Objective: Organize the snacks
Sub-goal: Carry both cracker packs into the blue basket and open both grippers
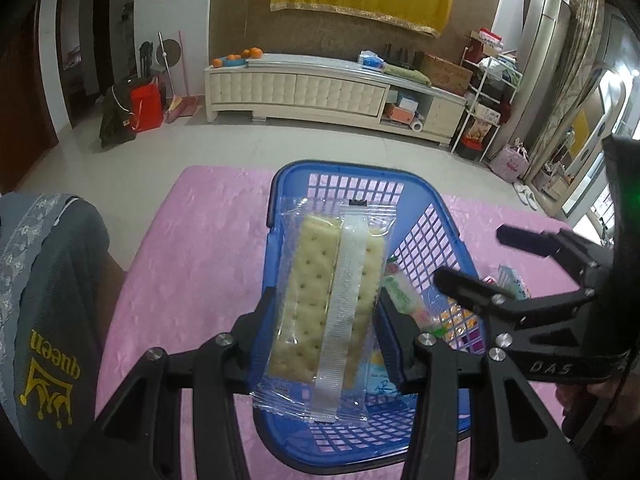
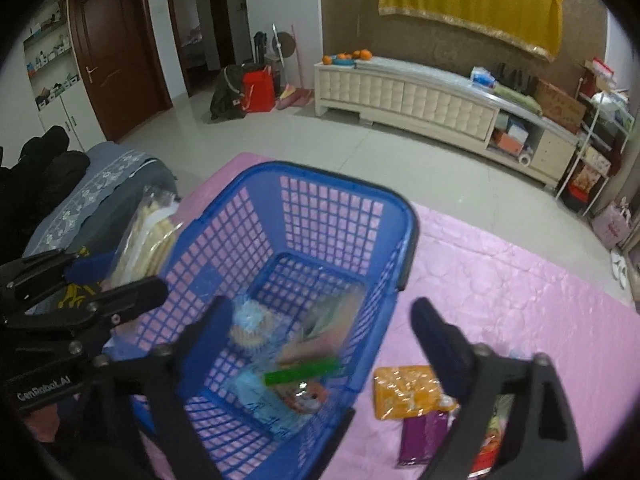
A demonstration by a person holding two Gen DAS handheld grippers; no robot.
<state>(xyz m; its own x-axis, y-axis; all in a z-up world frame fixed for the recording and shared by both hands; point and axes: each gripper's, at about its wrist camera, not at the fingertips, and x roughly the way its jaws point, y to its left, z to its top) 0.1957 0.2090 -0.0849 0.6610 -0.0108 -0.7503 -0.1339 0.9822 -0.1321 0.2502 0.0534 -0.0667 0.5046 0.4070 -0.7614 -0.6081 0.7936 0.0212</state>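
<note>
Left gripper (image 1: 326, 320) clamped on cracker packet (image 1: 326, 300) above blue basket (image 1: 280, 184); right gripper (image 2: 320, 320) jaws apart at 3 o'clock.

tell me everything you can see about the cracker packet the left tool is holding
The cracker packet is a clear, crinkly plastic wrapper with crimped ends and a whitish seam strip running down its length. Inside are pale yellow rectangular crackers dotted with small holes, apparently unbroken. The left tool grips it by its two long edges, fingers closed on the lower half, so it stands lengthwise above the blue basket, unopened. From the right wrist view it appears edge-on, left of the basket. Only the tool visibly touches it.
</note>
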